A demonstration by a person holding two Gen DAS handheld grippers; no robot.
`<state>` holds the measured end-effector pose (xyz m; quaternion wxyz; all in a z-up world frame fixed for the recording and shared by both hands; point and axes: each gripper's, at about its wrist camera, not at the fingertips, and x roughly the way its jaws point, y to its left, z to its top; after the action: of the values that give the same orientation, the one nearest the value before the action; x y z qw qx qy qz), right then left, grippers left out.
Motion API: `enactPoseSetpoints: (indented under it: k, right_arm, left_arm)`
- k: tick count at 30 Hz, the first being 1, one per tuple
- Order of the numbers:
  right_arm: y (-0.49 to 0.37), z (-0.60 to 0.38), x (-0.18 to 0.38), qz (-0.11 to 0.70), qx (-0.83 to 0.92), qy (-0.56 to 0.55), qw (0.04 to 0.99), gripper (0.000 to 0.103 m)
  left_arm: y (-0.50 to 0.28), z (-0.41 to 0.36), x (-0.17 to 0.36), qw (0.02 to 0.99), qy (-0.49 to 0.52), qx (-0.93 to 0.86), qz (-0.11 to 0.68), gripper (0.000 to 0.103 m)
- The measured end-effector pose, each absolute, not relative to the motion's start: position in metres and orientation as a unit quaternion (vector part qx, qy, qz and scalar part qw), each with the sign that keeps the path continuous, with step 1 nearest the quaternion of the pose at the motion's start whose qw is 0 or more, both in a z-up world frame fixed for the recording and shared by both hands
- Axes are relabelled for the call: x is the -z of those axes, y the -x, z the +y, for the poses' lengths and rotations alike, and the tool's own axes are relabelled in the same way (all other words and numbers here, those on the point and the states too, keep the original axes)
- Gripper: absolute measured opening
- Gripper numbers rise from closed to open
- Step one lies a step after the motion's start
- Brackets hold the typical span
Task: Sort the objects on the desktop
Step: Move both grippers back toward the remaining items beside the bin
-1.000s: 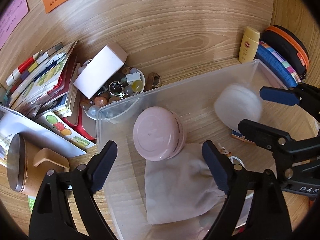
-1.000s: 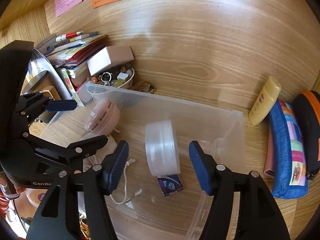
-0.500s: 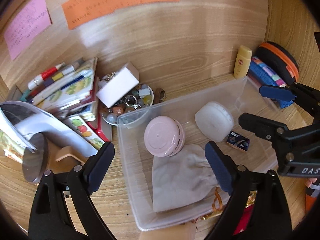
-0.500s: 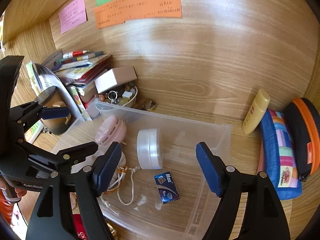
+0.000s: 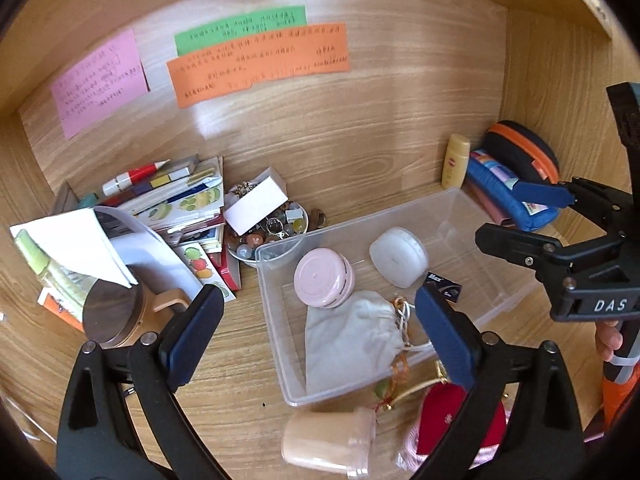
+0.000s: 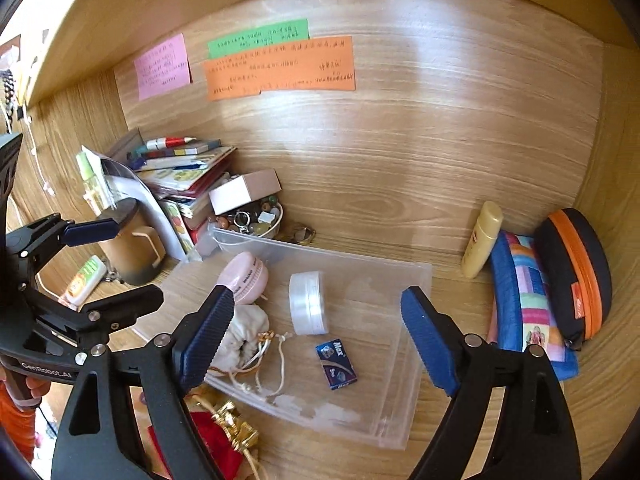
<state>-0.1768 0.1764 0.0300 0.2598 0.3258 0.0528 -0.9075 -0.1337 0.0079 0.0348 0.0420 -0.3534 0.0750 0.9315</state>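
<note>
- Both grippers hang empty above the clear bin [image 5: 472, 208]: left gripper [image 5: 320, 336] spread wide, right gripper [image 6: 316, 336] likewise; their jaws have just been opening, nothing between them.
- Inside the bin: pink jar [image 5: 324, 278] at its left end, white jar [image 5: 398, 256] mid-bin, cloth pouch [image 5: 352, 340] along the near wall, small blue box [image 6: 336, 364] beside the white jar.

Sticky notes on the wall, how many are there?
3: a pink note on the left, a green note in the middle, an orange note overlapping below it.
</note>
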Motion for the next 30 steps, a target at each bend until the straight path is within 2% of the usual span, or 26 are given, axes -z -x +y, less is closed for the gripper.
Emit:
enactPoseSetpoints:
  k: [11,19,30]
  right_arm:
    - [0.138,0.19,-0.038,0.025,0.909,-0.319,0.267,0.085]
    - [0.114,0.203,-0.031,-0.003,0.904,-0.323,0.28,0.086]
    - [0.088,0.206,-0.022,0.004,0.901,-0.322,0.29,0.087]
  left_arm:
    - [0.089,-0.006,-0.043,0.035,0.324,-0.943,0.064,0.101]
    - [0.071,-0.017,-0.026,0.029,0.336,-0.94,0.059,0.101]
    - [0.054,-0.031,-0.008,0.02,0.36,-0.932,0.028,0.101]
